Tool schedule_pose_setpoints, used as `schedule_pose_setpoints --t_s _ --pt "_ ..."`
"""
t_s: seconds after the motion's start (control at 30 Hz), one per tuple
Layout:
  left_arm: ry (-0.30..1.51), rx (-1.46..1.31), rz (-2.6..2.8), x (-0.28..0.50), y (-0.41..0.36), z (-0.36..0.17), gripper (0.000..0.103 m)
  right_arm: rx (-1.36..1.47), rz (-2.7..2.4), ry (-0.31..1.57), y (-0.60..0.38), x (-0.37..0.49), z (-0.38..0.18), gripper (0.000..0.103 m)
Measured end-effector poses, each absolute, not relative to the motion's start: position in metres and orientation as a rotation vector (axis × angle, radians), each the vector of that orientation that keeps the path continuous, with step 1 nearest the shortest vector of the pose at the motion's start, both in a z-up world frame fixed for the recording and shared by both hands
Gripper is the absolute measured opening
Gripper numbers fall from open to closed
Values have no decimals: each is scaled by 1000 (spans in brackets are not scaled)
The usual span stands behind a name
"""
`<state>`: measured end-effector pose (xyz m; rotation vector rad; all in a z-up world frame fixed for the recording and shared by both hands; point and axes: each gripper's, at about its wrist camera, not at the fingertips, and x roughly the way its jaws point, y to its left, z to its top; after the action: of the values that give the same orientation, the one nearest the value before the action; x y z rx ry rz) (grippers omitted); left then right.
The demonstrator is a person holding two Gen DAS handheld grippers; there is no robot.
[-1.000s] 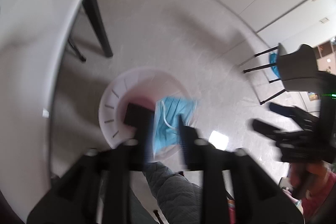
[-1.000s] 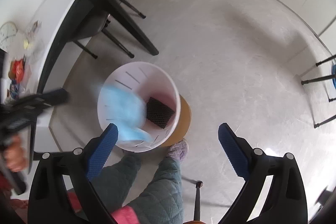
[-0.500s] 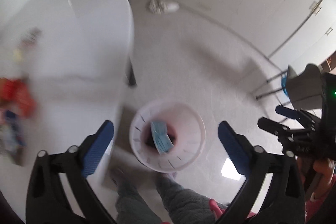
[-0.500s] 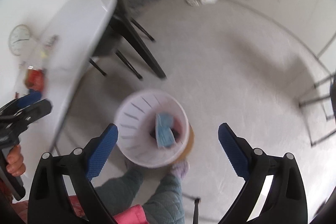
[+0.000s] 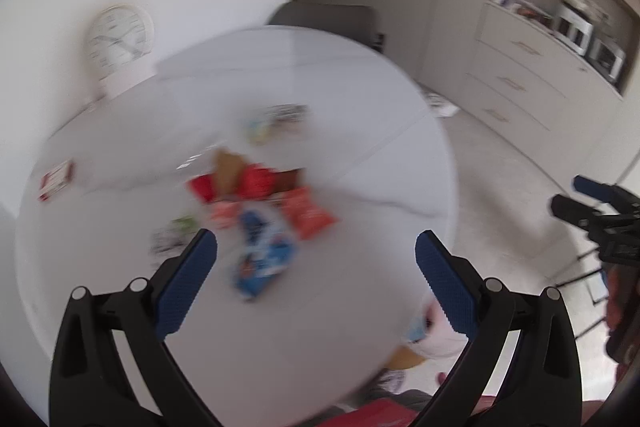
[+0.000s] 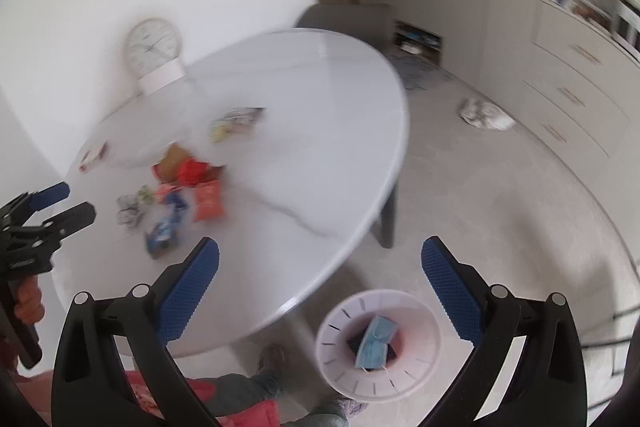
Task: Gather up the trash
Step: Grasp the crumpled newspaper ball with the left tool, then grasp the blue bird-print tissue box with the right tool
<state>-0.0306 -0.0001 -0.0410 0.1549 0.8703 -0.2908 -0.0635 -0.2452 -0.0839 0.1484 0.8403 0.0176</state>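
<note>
**Both grippers empty over table**

Left gripper (image 5: 316, 259) spread wide, nothing btwn jaws. Right gripper (image 6: 320, 259) jaws opening, also empty. Wrappers (image 6: 180, 187) lie scattered on white table (image 6: 320, 99). Blue mask (image 6: 376, 341) sits inside white bin (image 6: 340, 371) on floor beside table.

White round surface (image 6: 320, 99), faint grey veining, fills centre-left of both views. Directly on it: white clock (image 6: 152, 47) at the far edge, upper left; loose cluster of wrappers (image 6: 188, 183) (red, orange, blue) left of centre; a pale packet (image 6: 236, 119) behind them; a small red-and-white packet (image 6: 93, 156) at far left. On the floor (image 6: 500, 207): white bin (image 6: 340, 367) at lower centre, crumpled white bag (image 6: 484, 115) upper right.
</note>
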Motion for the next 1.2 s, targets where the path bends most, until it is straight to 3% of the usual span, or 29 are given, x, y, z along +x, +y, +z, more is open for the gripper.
schedule_pose_setpoints --t_s 0.23,0.53,0.63,0.77,0.8,1.0,1.2 --pt "938 158 -208 10 79 -85 95 93 83 877 -186 -32 -87 100" --pt "1107 99 -142 86 138 -182 92 119 51 969 -142 -3 -108 100" --pt "1143 121 -160 98 139 -200 79 144 48 999 -132 5 -117 100" --pt "1166 146 -194 105 140 -216 49 167 55 1031 -116 14 -128 100" --pt "1168 148 -204 104 139 -219 45 169 63 1040 -109 18 -131 100" --pt "1142 119 -229 100 149 -212 40 205 116 1105 -75 33 -153 100" --pt "1105 26 -232 89 171 -183 40 489 34 1217 -51 61 -193 100"
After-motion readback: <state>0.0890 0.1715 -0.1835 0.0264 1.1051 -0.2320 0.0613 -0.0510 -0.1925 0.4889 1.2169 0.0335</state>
